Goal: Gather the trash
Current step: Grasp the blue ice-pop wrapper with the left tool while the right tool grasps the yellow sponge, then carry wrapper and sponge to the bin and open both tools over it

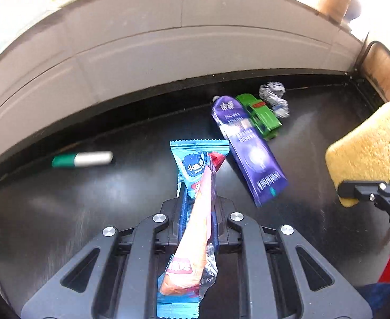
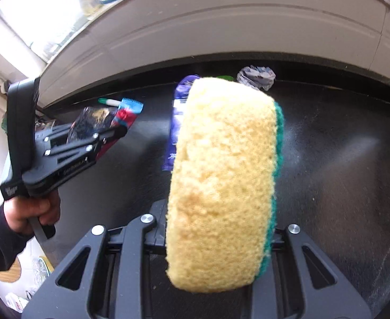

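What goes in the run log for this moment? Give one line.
left tool: shut on snack wrapper | right tool: shut on sponge | on black table: purple tube, green box, marker, crumpled wrapper

Dark glossy tabletop (image 1: pixel 62 207) bordered at far edge by pale grey panelled wall (image 1: pixel 168 53), with bright window (image 2: pixel 35 21) above at left and wooden surface (image 1: pixel 381 71) at right.
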